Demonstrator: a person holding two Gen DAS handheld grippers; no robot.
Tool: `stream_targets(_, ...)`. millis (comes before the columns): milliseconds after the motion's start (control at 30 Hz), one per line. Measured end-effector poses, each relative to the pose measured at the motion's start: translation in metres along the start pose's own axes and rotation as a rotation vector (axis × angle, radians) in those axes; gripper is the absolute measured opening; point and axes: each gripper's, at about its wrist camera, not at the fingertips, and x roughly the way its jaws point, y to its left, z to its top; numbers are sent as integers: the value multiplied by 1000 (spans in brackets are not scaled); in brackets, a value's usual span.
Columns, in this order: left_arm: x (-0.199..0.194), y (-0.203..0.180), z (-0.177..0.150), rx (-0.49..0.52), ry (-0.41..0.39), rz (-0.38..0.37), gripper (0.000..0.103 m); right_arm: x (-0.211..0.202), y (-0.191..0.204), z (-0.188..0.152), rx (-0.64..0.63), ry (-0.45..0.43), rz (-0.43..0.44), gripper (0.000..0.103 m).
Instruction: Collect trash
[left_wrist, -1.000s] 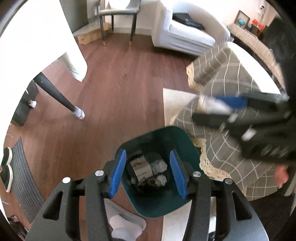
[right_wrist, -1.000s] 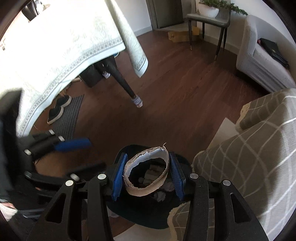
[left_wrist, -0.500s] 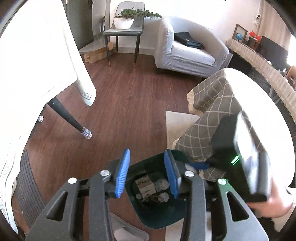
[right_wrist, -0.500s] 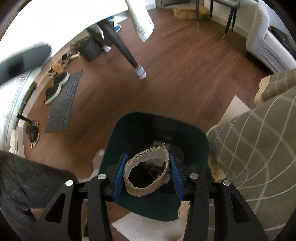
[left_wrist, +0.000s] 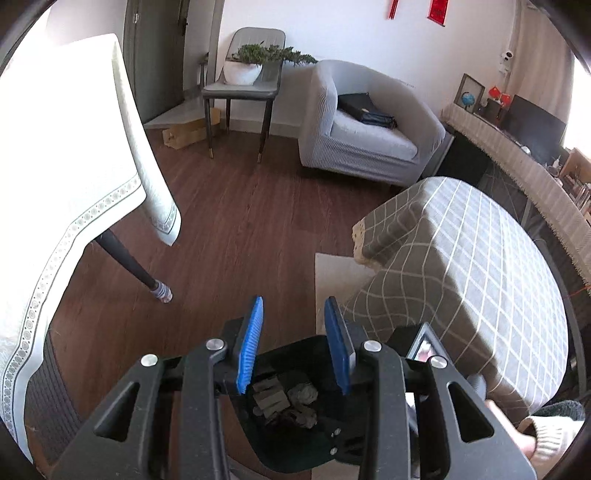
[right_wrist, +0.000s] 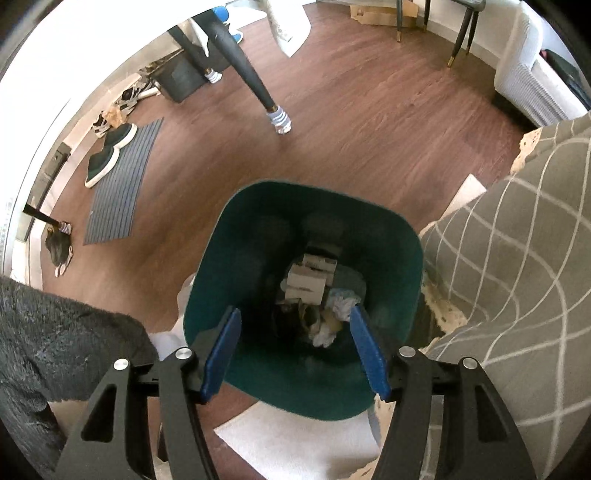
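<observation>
Trash (right_wrist: 314, 291) sits at the bottom of the dark green bin (right_wrist: 258, 210): small cardboard boxes and crumpled paper piled together, and the bin stands on the wood floor (right_wrist: 369, 122) just beside the checked cloth (right_wrist: 517, 258) that drapes down on its right. Your right gripper (right_wrist: 295, 350) hangs directly over the bin mouth with its blue pads spread wide and nothing between them, so that hand is free. Your left gripper (left_wrist: 293, 343) is off to the side and higher, also parted and carrying nothing, with the bin (left_wrist: 295, 458) showing between and below its fingers. From here the risks are mostly in how you pull away. If you swing the right gripper toward the cloth, a finger could snag its frayed hem and drag the fabric. If you drop lower before withdrawing, a pad may knock the rim and tip or shove the bin across the smooth floor. The two tools are close together too, so lifting both at once could clash them. Whether any trash is left elsewhere in the room cannot be told from these views.
</observation>
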Motion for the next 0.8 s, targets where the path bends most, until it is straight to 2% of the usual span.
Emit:
stream_targets(133, -7, -6, 6, 18, -26, 4, 36, -3, 5, -6, -6, 2, 6, 61)
stream_targets(200, -11, -6, 10, 11, -34, -1, 36, -11, 9, -5, -17, -17, 4, 57)
stream_targets(300, -19, -9, 17, 20, -63, 41, 36, -30, 13, -4, -16, -67, 0, 53)
stream_targets(400, -32, -9, 21, -2, -95, 48, 36, -56, 19, -6, -15, -147, -29, 53)
stream_targets(467, -46, -11, 17, -8, -115, 45, 40, -75, 23, -9, -15, -200, -35, 53)
stream_targets(533, -59, -15, 7, 7, -132, 81, 46, -95, 28, -13, -12, -253, -53, 53)
stream_targets(667, -83, -22, -17, 28, -120, 113, 50, -133, 35, -23, -9, -350, -69, 53)
stream_targets(800, -105, -31, -36, 50, -122, 121, 64, -169, 39, -43, 26, -438, -102, 53)
